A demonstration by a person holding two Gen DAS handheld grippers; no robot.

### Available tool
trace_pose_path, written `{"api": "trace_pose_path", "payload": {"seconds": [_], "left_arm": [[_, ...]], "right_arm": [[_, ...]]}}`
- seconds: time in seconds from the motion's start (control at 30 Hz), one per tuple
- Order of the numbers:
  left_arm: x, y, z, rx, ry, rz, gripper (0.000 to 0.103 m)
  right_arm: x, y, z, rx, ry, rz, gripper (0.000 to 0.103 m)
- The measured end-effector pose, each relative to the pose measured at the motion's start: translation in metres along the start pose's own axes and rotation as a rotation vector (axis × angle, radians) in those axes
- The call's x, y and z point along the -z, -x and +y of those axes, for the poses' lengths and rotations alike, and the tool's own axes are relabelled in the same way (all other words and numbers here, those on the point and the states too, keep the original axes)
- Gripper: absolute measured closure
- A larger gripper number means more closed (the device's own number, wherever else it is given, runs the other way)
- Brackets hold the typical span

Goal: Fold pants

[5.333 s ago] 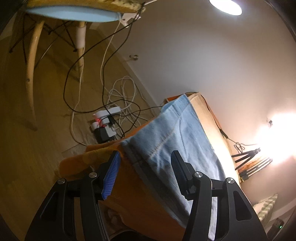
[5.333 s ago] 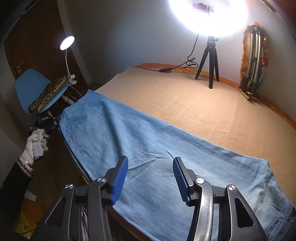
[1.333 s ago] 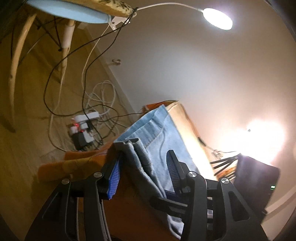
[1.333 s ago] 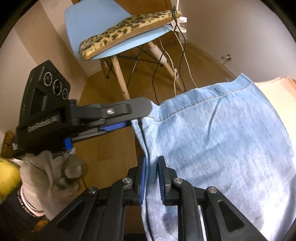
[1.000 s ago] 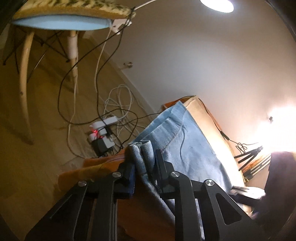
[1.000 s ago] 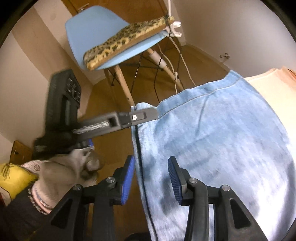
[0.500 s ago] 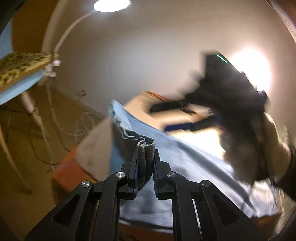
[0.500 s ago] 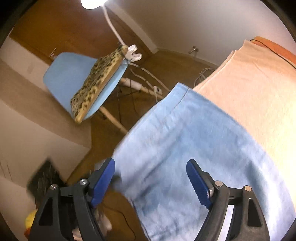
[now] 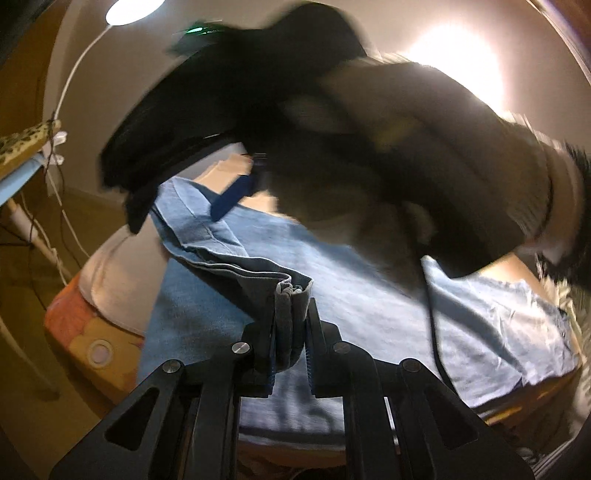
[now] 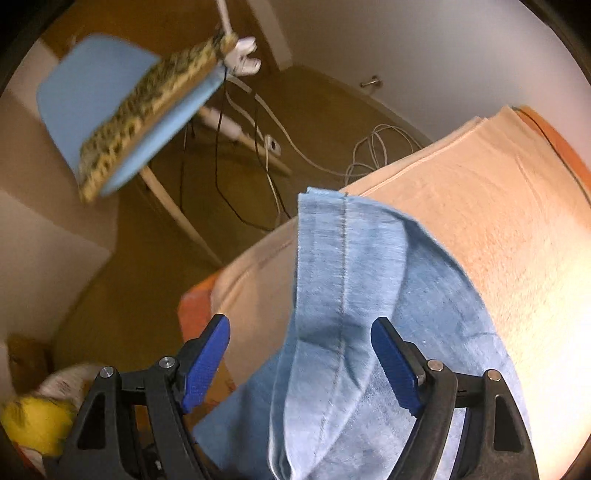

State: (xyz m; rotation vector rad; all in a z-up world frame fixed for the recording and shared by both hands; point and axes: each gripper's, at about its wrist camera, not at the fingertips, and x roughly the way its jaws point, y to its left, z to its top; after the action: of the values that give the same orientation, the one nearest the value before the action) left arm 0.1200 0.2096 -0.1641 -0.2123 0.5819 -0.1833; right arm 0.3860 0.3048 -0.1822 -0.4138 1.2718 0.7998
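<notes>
left gripper [image 9: 290,325] clamped tight on a bunched hem of the jeans [image 9: 369,314], lifting that denim edge off the rest of the cloth. right gripper [image 10: 301,363] spread wide after just opening, blue pads clear on either side of a raised fold of the jeans [image 10: 343,295], gripping nothing. in the left wrist view, a blurred gloved hand [image 9: 424,155] with the other gripper's blue pad [image 9: 231,195] close overhead, crowding the space above the denim. jeans spread along the near edge of the table, one stitched corner reaching out near the table's end, remaining length trailing off to the right. beyond the denim, bare peach towel [image 10: 498,203] open toward the wall; orange cover [image 9: 92,332] showing at the table's rim. past the table's end, wooden floor [image 10: 155,240] with tangled cables [image 10: 373,151] and a blue chair [image 10: 122,110] carrying a leopard cushion [image 10: 147,107]. lamp [image 9: 135,9] glowing up high, second strong light at upper right.
</notes>
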Motion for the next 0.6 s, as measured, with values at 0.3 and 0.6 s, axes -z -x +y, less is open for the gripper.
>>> {"api": "trace_pose_path", "payload": {"seconds": [0.3,0.6], "left_arm": [[0.01,-0.01,-0.006,0.014,-0.047,0.013,0.092],[0.009,-0.005,-0.012,0.023,-0.051,0.018,0.092]], "right_arm": [[0.002,-0.031,0.016,0.296,0.115,0.082,0.035],[0.005,-0.014,-0.021,0.198,-0.032,-0.001,0.068]]}}
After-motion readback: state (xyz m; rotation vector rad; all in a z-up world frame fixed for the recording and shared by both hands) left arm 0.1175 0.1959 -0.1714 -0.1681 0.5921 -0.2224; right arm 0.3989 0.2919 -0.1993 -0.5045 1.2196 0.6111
